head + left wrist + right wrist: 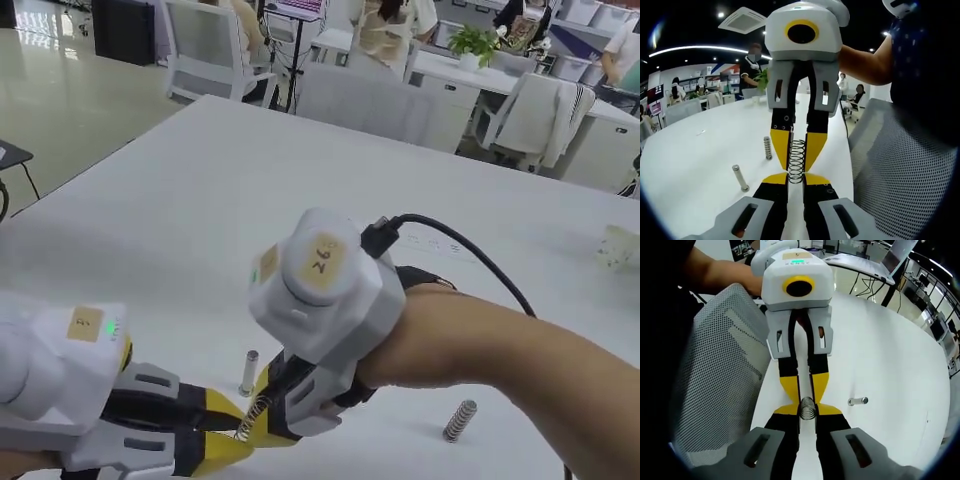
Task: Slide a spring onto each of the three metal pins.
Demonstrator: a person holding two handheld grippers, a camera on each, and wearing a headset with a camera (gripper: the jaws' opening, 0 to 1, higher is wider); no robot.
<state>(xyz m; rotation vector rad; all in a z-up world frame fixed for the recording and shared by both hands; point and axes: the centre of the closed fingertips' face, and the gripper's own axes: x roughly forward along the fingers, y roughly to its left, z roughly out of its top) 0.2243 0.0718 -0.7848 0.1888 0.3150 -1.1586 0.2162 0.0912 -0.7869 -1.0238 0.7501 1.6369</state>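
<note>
Right forearm (pixel 480 350) angled in from 3 o'clock; right hand-held gripper (pixel 808 411), labelled "26", meets left hand-held gripper (pixel 796 178) tip-to-tip, both clamped on one spring (pixel 796 159).

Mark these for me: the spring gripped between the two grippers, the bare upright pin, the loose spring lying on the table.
gripped spring (pixel 796 159), left gripper view, on its middle coils.
upright pin (pixel 248 372), head view, on the middle of its shaft.
loose spring (pixel 460 421), head view, on its middle coils.
</note>
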